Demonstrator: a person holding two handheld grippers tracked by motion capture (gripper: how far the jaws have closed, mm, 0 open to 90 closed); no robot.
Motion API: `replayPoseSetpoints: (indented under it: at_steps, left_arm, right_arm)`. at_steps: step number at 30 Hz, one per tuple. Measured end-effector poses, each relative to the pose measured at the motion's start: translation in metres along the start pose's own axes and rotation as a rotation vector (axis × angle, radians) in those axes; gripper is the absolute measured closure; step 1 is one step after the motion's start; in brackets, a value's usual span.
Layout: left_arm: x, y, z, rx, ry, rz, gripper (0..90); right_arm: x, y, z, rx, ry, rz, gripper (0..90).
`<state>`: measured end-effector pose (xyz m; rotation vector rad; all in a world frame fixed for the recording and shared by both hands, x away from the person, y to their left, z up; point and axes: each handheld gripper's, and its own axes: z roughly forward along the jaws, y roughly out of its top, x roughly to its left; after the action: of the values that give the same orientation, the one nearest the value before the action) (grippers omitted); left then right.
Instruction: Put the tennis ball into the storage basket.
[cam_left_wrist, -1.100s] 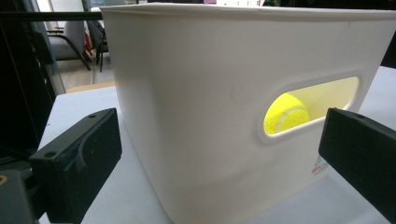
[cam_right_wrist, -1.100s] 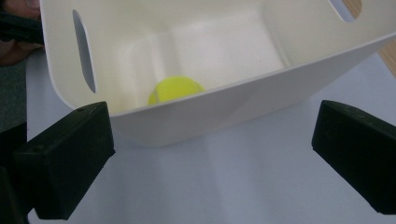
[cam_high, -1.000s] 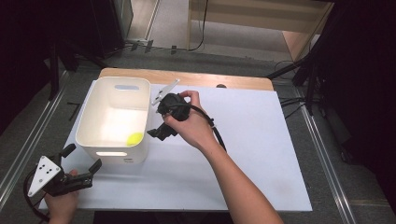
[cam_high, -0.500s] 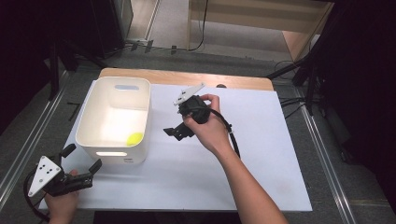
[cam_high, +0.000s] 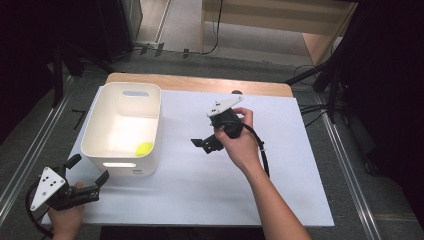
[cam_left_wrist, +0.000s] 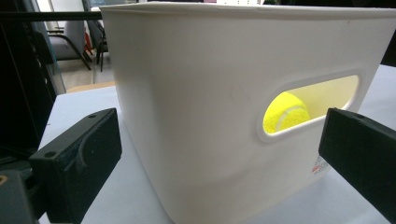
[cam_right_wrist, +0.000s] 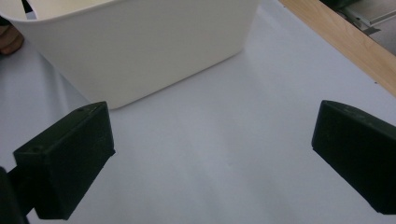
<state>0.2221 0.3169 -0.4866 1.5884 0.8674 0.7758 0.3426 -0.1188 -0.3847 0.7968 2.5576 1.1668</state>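
Observation:
A white plastic bin (cam_high: 156, 131) stands on the left of the white table sheet. A yellow tennis ball (cam_high: 145, 148) lies in its near right corner. In the left gripper view the ball (cam_left_wrist: 286, 118) shows through the handle slot of the bin's wall (cam_left_wrist: 201, 84). My left gripper (cam_high: 89, 169) rests at the table's near left corner, open and empty, facing the bin from just in front. My right gripper (cam_high: 206, 145) hovers over the middle of the sheet to the right of the bin, open, nothing between its jaws. Its own view looks toward the bin (cam_right_wrist: 140, 46).
A bare white sheet (cam_high: 300, 165) covers the table to the right and front of the bin. A wooden strip (cam_high: 200, 84) runs along the far edge, also seen as a wooden edge (cam_right_wrist: 345, 42). Metal rails and dark stands flank the table.
My right gripper has moved right and slightly nearer, away from the bin's right rim to the middle of the sheet. The left gripper has stayed in place.

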Motion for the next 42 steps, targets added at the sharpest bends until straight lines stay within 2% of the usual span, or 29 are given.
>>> replayPoseSetpoints:
  at_steps: [13, 21, 42]
  left_arm:
    - [0.000, 0.000, 0.000, 0.002, 0.002, 0.001, 0.0]
    - [-0.001, 0.000, 0.000, 0.003, 0.001, 0.000, 0.0]
    - [-0.001, 0.000, 0.000, 0.003, 0.005, 0.001, 0.0]
  right_arm:
    - [-0.008, -0.028, -0.018, -0.044, -0.037, 0.054, 0.0]
    - [-0.012, -0.044, -0.027, -0.071, -0.059, 0.067, 0.0]
    - [-0.019, -0.102, -0.054, -0.164, -0.126, 0.139, 0.0]
